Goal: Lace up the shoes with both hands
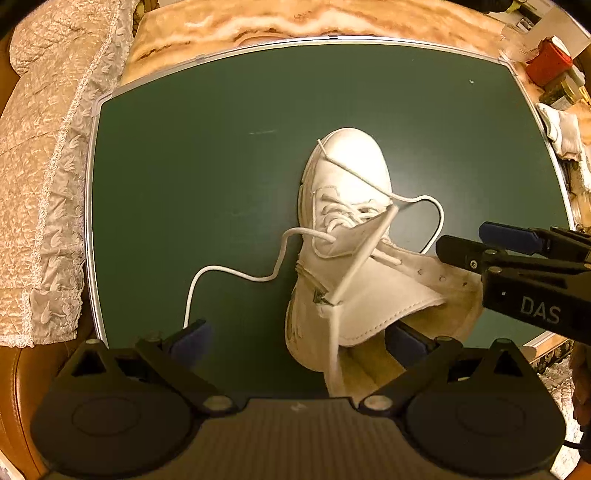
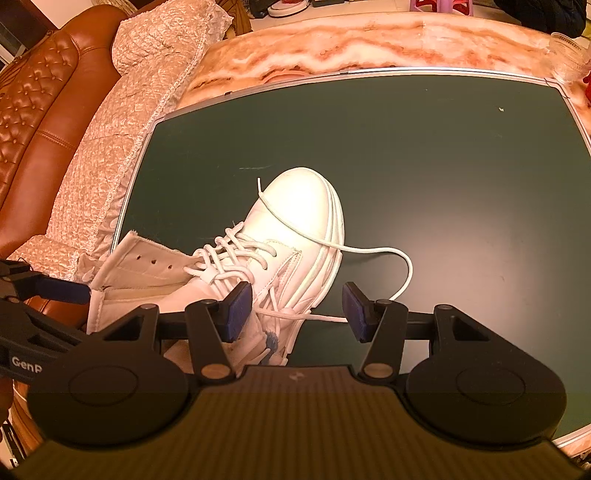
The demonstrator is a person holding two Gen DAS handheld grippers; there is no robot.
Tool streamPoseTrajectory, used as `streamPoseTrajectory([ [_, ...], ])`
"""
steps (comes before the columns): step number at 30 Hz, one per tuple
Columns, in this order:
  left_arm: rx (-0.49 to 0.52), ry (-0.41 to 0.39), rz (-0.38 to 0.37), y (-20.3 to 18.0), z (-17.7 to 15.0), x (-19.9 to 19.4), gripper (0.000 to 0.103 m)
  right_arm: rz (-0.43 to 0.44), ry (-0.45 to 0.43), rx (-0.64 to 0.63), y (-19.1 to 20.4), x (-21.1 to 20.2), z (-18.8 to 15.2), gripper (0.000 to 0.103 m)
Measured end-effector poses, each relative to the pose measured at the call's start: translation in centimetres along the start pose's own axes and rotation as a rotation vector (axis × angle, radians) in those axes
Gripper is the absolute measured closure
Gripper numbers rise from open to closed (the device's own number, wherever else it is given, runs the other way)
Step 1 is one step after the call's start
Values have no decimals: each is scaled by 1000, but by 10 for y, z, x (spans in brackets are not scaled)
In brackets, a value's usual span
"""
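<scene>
A white high-top shoe (image 1: 351, 173) lies on the green board (image 1: 221, 166), toe pointing away. My left gripper (image 1: 299, 341) is open, its fingers either side of the shoe's ankle collar and tongue. One white lace end (image 1: 229, 271) snakes left across the board and stops by the left fingertip (image 1: 192, 341). The other lace (image 2: 406, 266) crosses the toe, loops right and runs back between the pads of my right gripper (image 2: 295, 314), which is open over the shoe (image 2: 295, 221) at its side. The upper eyelets are unlaced.
The board sits on a marbled tabletop (image 1: 295, 22). A brown leather sofa (image 2: 37, 147) with a lace cover (image 1: 44, 166) runs along the left. Jars and a red object (image 1: 550, 59) stand at the far right corner.
</scene>
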State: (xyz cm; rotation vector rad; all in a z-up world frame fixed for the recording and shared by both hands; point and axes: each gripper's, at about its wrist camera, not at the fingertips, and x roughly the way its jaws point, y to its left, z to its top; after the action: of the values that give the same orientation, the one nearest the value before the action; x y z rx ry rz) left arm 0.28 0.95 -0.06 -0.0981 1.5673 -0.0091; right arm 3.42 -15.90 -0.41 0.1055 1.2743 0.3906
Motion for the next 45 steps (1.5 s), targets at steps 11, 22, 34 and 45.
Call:
streamPoseTrajectory([
  [11, 29, 1, 67, -11, -3, 12, 1, 29, 5, 52, -1, 7, -2, 42],
  [22, 26, 11, 72, -10, -4, 18, 1, 0, 32, 5, 7, 10, -3, 42],
  [34, 36, 25, 85, -10, -7, 18, 1, 4, 49, -11, 10, -4, -8, 42],
  [45, 62, 36, 90, -10, -16, -8, 1, 6, 99, 0, 15, -43, -21, 42],
])
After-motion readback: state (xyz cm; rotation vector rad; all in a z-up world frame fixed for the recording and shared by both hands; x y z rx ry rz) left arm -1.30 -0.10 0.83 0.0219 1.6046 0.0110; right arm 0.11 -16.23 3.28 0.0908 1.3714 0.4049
